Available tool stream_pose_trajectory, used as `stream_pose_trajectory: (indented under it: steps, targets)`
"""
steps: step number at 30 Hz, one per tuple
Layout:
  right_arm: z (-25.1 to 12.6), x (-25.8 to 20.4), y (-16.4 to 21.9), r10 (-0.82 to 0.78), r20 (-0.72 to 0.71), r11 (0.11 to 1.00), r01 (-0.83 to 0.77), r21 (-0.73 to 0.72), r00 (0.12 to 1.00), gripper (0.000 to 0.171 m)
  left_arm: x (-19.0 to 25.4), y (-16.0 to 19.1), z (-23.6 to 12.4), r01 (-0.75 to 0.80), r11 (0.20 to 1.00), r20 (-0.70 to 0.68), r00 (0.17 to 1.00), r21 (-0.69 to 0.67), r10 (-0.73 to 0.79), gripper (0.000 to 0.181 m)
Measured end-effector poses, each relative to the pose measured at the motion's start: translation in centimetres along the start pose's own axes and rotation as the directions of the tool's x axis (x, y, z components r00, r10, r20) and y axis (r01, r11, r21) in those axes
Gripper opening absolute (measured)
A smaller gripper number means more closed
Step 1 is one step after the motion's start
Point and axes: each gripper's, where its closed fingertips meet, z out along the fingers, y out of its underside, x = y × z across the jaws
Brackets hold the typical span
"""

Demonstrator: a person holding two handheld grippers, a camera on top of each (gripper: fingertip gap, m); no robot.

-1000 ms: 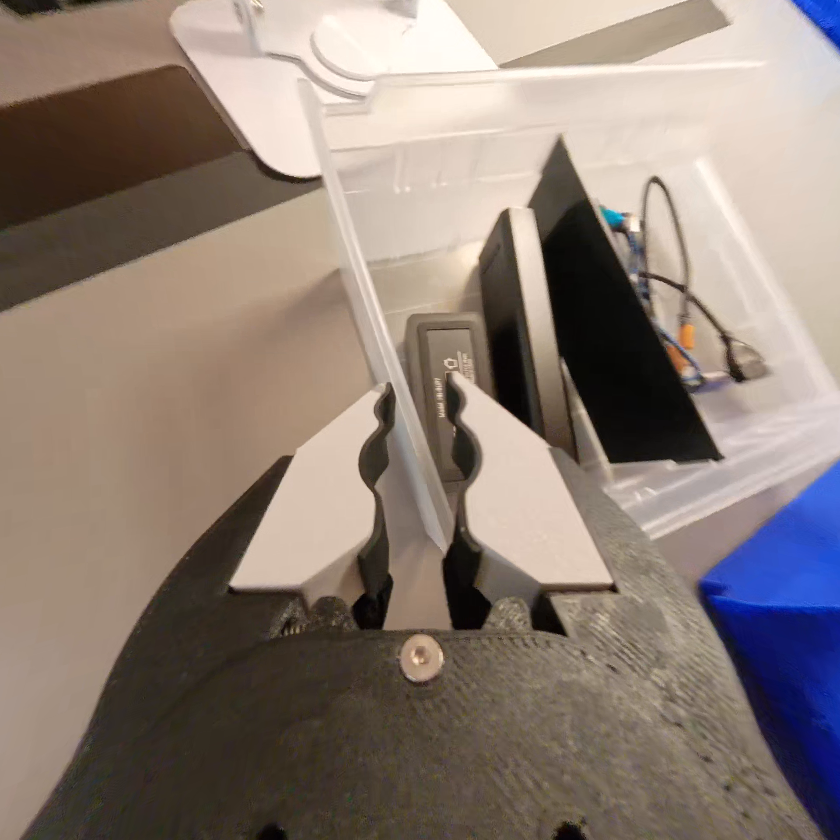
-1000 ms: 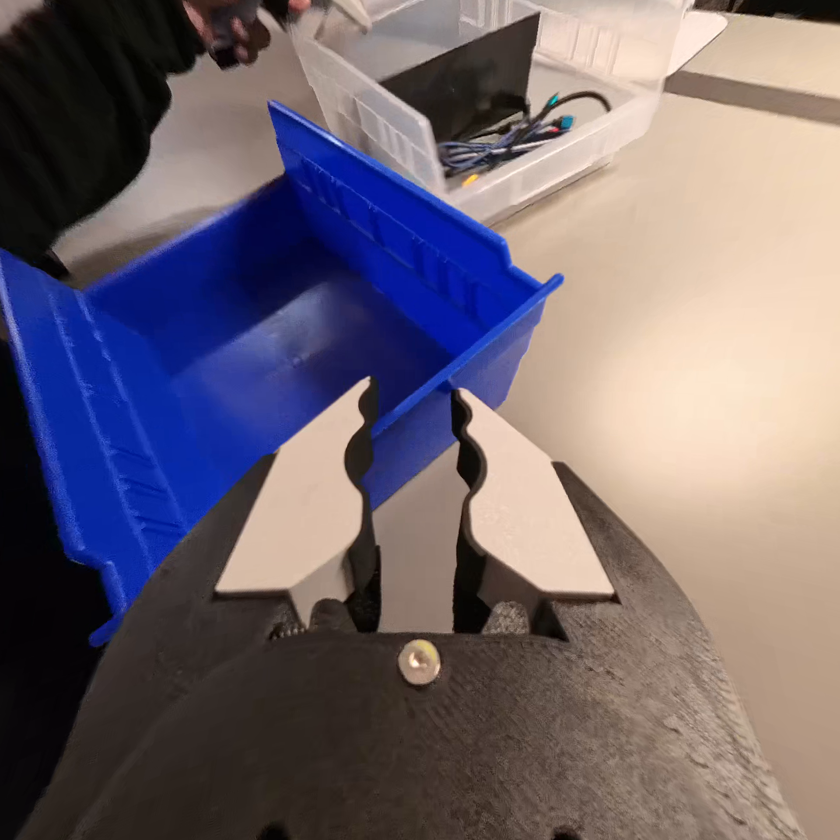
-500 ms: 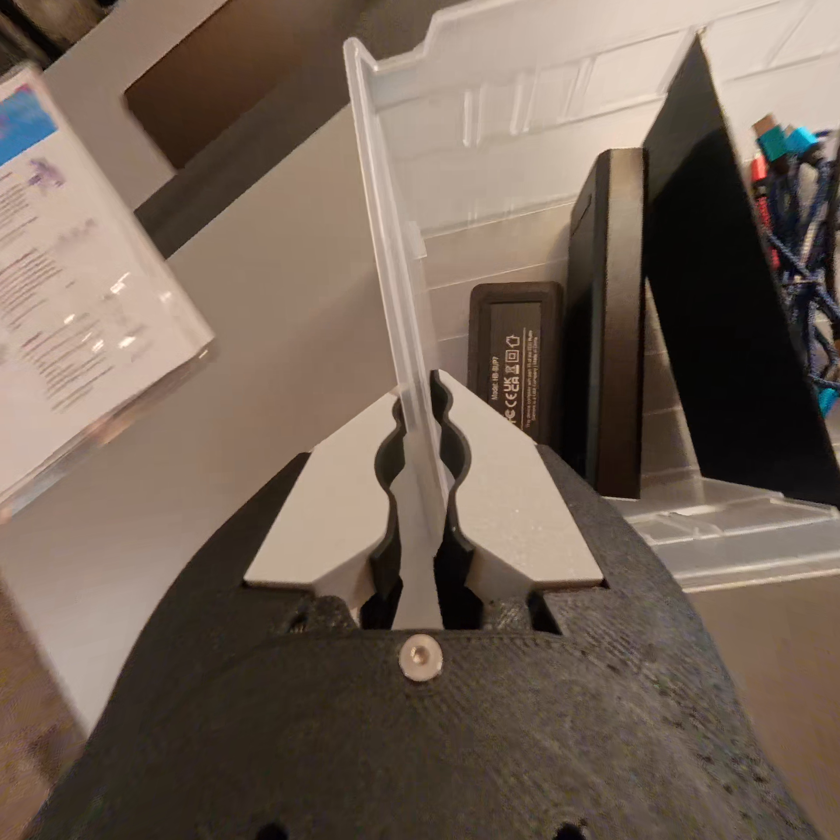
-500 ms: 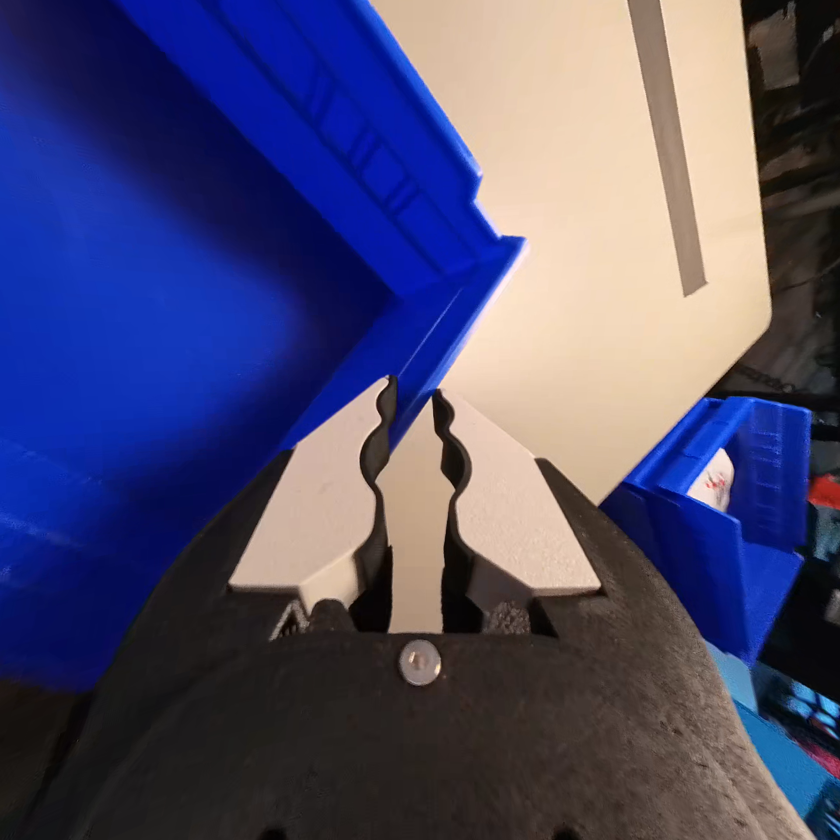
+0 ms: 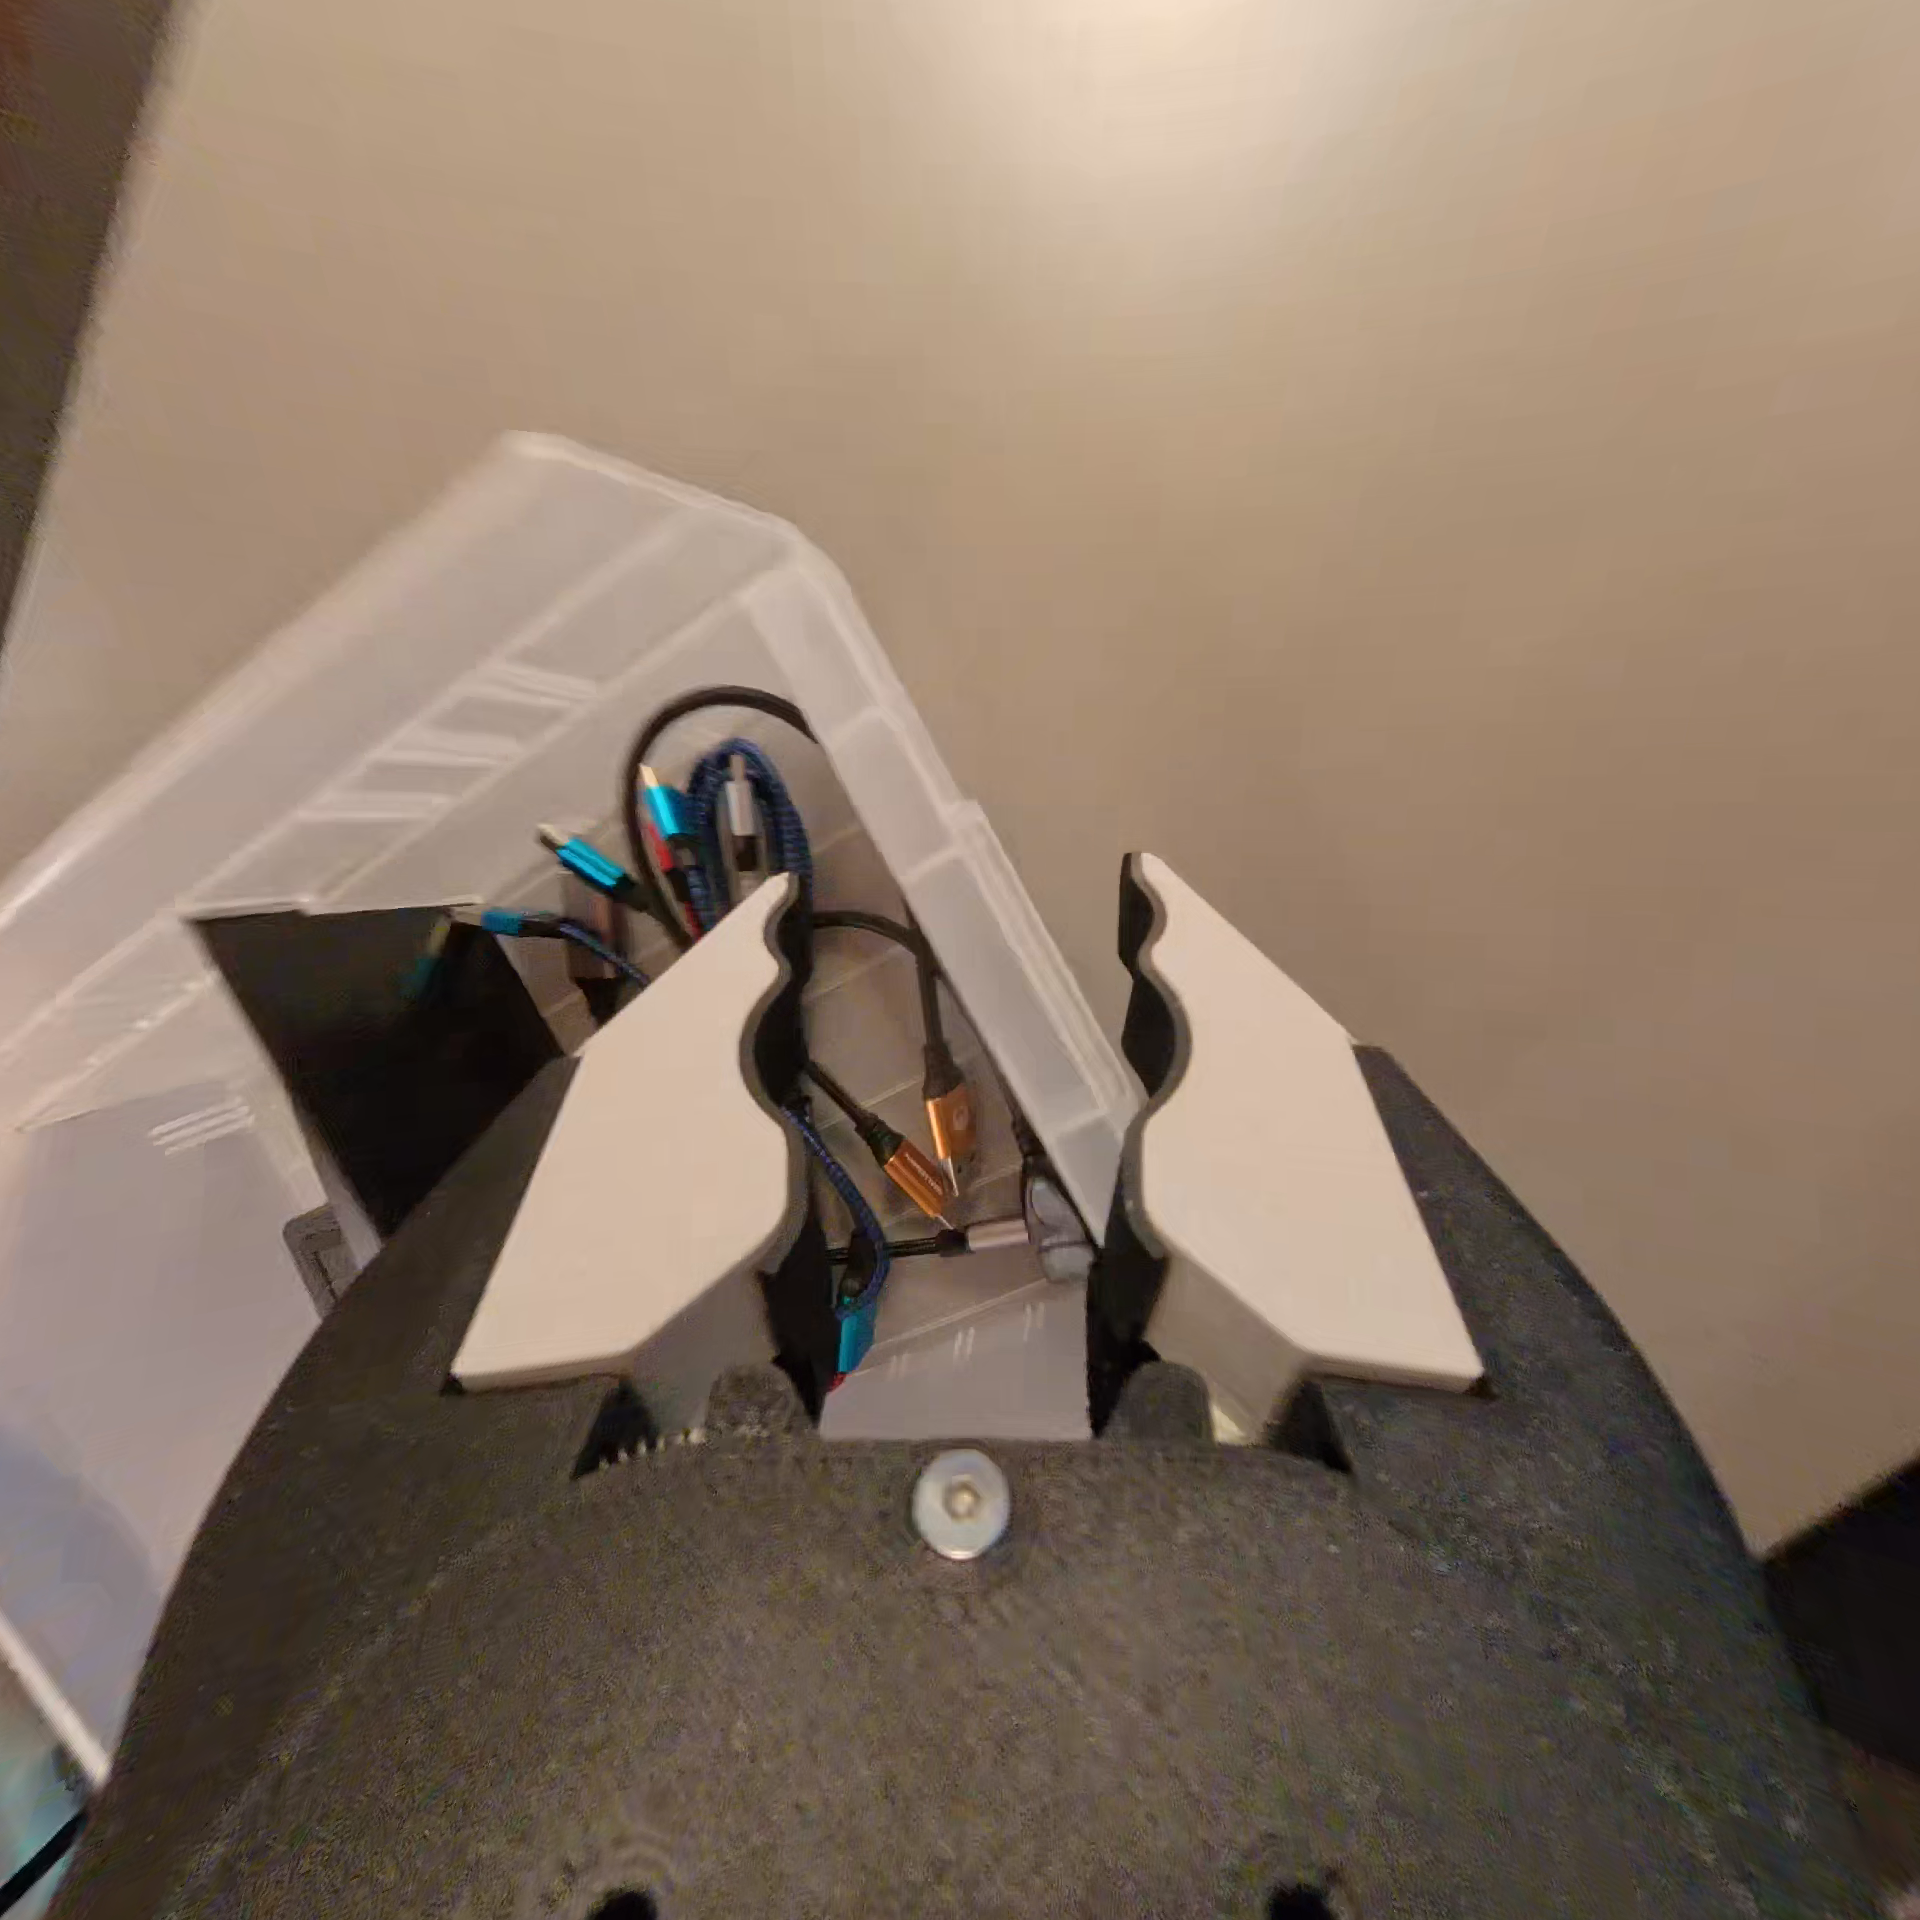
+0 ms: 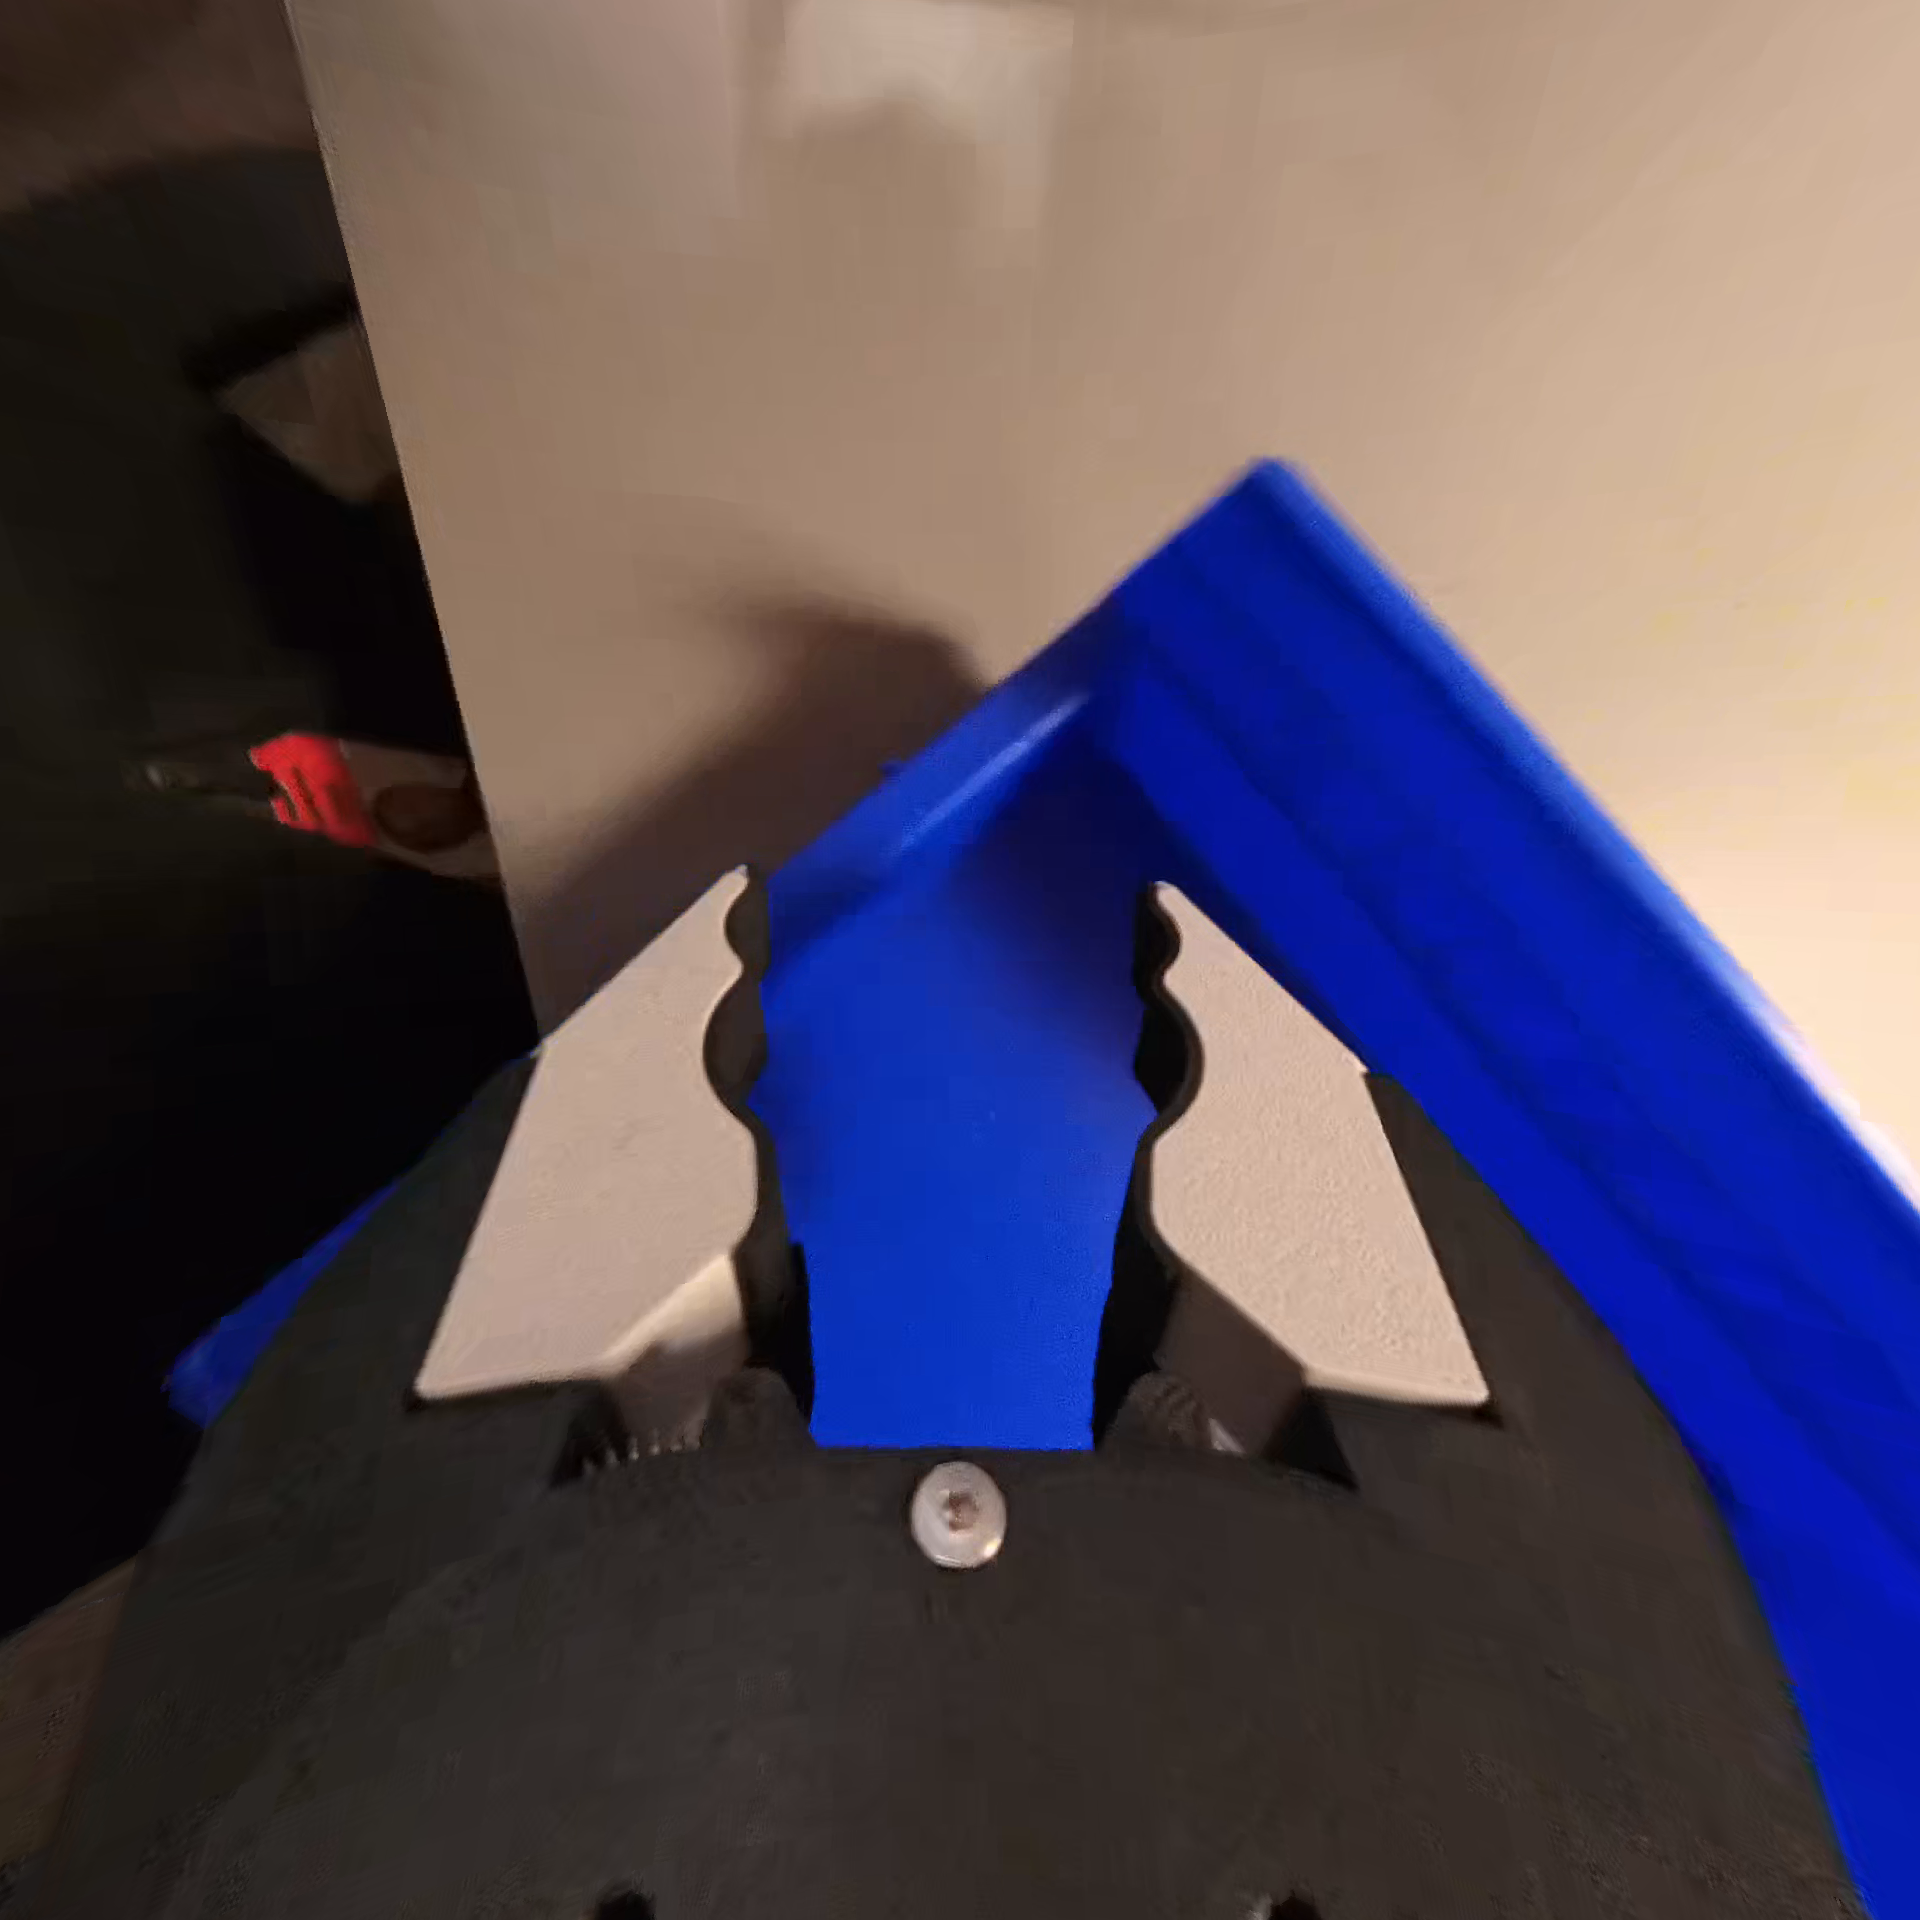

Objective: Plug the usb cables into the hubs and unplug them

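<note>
A: While the left gripper [image 5: 961, 883] is hanging over the clear plastic bin [image 5: 582, 623], its pale grey fingers [image 5: 665, 1122] are standing spread, wavy black pads facing inward, nothing pinched between them; the black body beneath is showing a rough, grainy printed texture.

B: Noting the bin: translucent, ribbed walls, one corner pointing away from the camera; a flat black divider [image 5: 353, 1029] is standing inside at the left; the bin is sitting on a smooth beige table [image 5: 1351, 416].

A: The usb cables [image 5: 727, 831] are lying tangled in the far corner compartment; braided blue sheaths, teal plugs, and two orange-copper plugs [image 5: 930, 1153] showing directly in the gap between the fingers, below the tips; whether the fingers are touching any cable I cannot tell.

B: The right finger is sitting outside the bin's right wall [image 5: 997, 935]; the left finger is over the compartment; open table is lying to the right and beyond.

A: The right gripper [image 6: 951, 883] is likewise spread wide, gripping nothing; a blue plastic bin [image 6: 1299, 748], glossy with stepped ridges along its rim, is filling the gap; its corner is pointing away.

B: The picture is blurred; the table edge is running down the left; dark space with a red object [image 6: 307, 779] is lying past it.
</note>
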Motion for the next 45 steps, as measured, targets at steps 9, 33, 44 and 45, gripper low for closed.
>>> stream_pose_trajectory:
  steps: [9, 33, 44, 45]
  targets:
    - [1.1, -1.7, 4.5, -0.209, 0.046, 0.952, 0.214, -0.22, 0.977, 0.044, 1.6, 6.3, 1.1, -0.076, 0.961, 0.041, 0.995, -0.267, 0.09, 0.034]
    - [-5.9, 9.7, 5.3, 0.541, -0.703, 0.835, -0.196, 0.514, 0.462, 0.072, -0.4, 6.0, -4.0, 0.318, 0.701, 0.385, 0.656, 0.639, -0.649, 0.068]
    - [-8.5, 7.5, 7.4, 0.351, -0.868, 0.901, 0.127, 0.416, 0.351, 0.017, -0.5, 10.7, -7.2, 0.229, 0.68, 0.496, 0.532, 0.696, -0.687, 0.009]
    - [-9.0, 6.9, 8.0, 0.335, -0.873, 0.902, 0.145, 0.406, 0.355, 0.017, -0.5, 11.6, -7.6, 0.237, 0.678, 0.506, 0.509, 0.696, -0.696, 0.007]
